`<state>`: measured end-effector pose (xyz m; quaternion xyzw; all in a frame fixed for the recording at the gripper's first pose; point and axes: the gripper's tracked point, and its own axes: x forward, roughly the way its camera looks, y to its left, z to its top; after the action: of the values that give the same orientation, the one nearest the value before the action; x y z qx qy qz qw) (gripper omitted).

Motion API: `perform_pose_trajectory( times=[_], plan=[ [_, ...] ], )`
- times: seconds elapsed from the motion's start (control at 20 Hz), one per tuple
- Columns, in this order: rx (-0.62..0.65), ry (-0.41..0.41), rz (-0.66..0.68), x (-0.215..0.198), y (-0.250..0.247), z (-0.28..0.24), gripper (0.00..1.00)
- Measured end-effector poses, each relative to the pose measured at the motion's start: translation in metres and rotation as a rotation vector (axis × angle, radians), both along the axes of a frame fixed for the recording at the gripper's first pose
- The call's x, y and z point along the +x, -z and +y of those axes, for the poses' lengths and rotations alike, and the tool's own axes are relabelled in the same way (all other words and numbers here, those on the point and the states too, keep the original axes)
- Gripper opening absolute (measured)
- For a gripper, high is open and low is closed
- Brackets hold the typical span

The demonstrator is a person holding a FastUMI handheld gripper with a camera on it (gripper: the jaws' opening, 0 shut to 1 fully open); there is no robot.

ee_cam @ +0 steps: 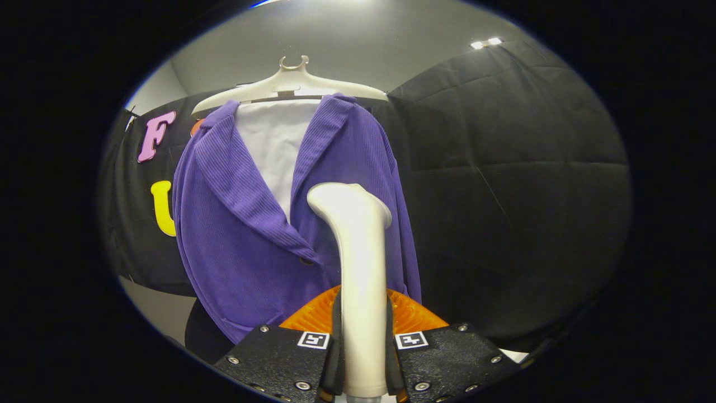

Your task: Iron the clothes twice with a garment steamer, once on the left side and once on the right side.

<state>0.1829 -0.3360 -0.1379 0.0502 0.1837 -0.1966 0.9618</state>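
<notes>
1. Steamer point(358, 263) sits clamped between the two fingers of the gripper point(363, 358), lower centre of the frame; both fingers press on its handle, one each side, so the tongs are clenched on it.
2. Steamer's long axis runs upright, bottom centre up to mid-frame, with the head bent over toward the upper left, facing the jacket.
3. Purple jacket point(235, 235) hangs on a pale hanger point(288, 87), upper centre-left, white lining point(274, 145) showing between the lapels.
4. Key relation: jacket lies straight ahead of the fingers and mostly left of the steamer. The head overlaps the jacket's panel right of the lapel opening, around the chest; contact or gap cannot be told from this angle.
5. Judgement: head looks lined up on that right-of-frame panel, so a stroke along the garment's hanging length seems the likely next call. The left-of-frame panel would need a sideways shift toward frame left.
6. Orange part point(313, 316) shows behind the fingers, lower centre; what it is, unclear.
</notes>
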Motion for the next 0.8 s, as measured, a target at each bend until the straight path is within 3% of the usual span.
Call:
perform_pose_trajectory(
  times=[0.45,0.8],
  plan=[
    [0.004,-0.003,0.110,-0.033,0.073,-0.006,0.29],
    [-0.074,-0.023,0.191,-0.051,0.107,-0.013,0.28]
  ],
)
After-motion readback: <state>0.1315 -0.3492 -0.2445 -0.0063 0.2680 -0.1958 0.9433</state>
